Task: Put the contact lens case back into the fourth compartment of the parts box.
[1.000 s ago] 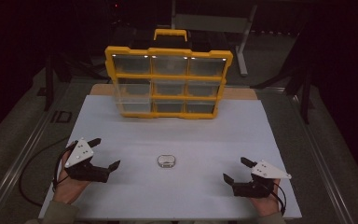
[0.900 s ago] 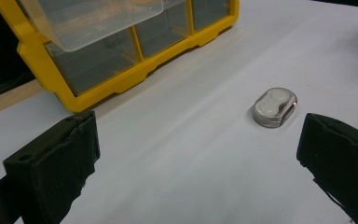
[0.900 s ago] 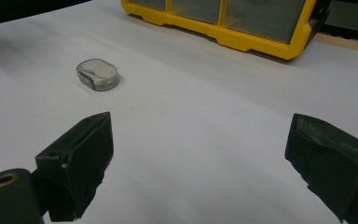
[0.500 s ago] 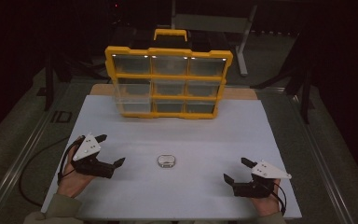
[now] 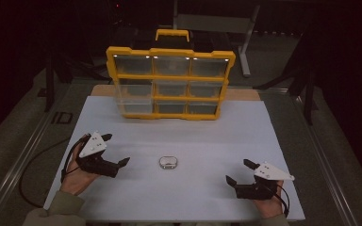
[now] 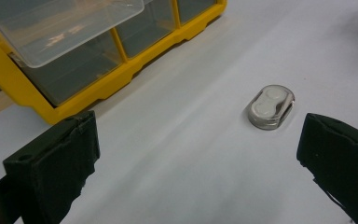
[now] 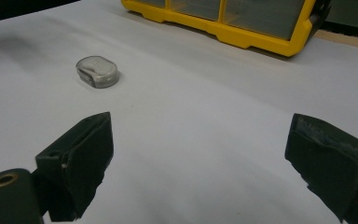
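High view: a small clear case [image 5: 168, 162] lies flat on the white table [image 5: 207, 141], well short of the yellow organizer [image 5: 169, 82] that stands at the far edge. The left gripper [image 5: 121, 165] sits near the case on its left, jaws spread and empty. The right gripper [image 5: 233, 175] rests well apart on the other side, also spread and empty. Nothing is lifted yet; the work looks to be at its very start.

Left gripper view: the case [image 6: 271, 106] lies ahead between the two parted jaws, nearer the right one, not touched. One clear drawer [image 6: 60, 25] of the organizer [image 6: 98, 79] stands pulled out, likely the place for it.

Right gripper view: the case [image 7: 98, 71] lies farther off to the left, beyond the open jaws. The grasp, the carry and the drop all remain.
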